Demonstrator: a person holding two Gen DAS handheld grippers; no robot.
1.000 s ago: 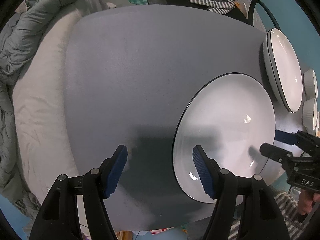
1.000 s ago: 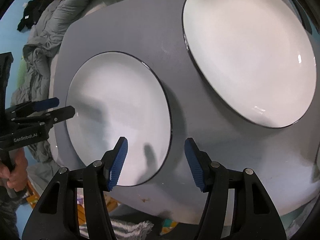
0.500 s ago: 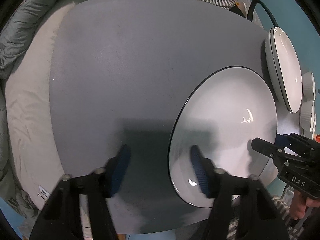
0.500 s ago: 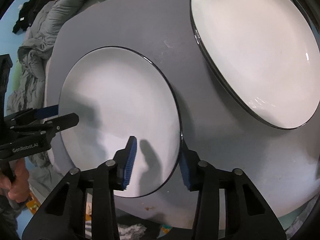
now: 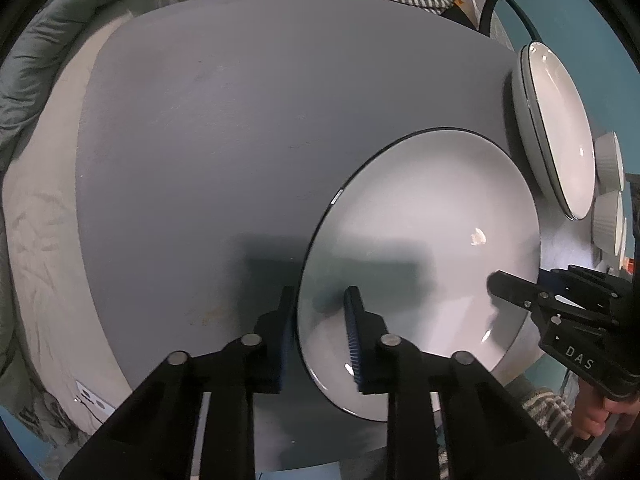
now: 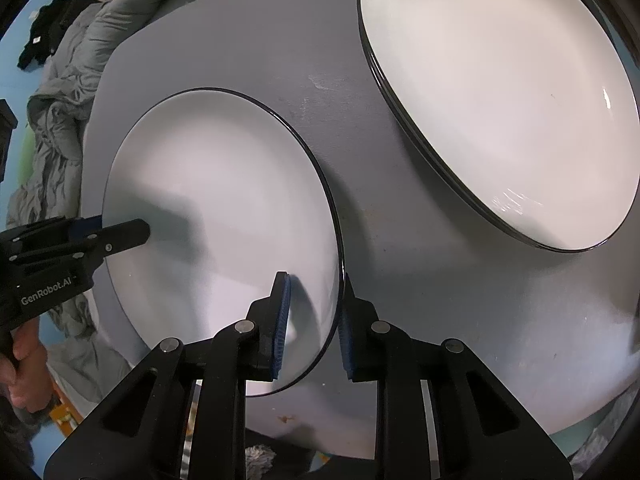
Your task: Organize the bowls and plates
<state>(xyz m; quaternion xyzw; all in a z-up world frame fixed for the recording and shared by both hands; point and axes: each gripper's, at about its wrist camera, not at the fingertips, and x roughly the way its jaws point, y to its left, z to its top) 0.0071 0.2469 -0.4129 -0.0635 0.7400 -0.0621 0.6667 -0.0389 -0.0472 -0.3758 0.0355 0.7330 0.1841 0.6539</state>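
Both my claws sit on the single plate [image 5: 420,240] lying flat on the grey bench [image 5: 240,140], one at each side of it.

Left claw [image 5: 320,332]: jaws closing, the plate's dark rim between them, one blue pad over the white face and the other outside the rim. I cannot tell whether the pads are pressing yet.

Right claw [image 6: 312,320]: on the opposite rim of the same plate [image 6: 224,208], jaws also closing, rim between them, the outer pad close against the edge; firm contact I cannot confirm.

From the right wrist view, a stack of plates [image 6: 500,100] rests on the bench beyond the single plate and to its right, apart from it. From the left wrist view, two white ribbed bowls [image 5: 610,192] stand past that stack [image 5: 560,132], near the bench edge.

A rumpled grey quilt [image 6: 72,92] lies off the bench, on the single plate's far left side.
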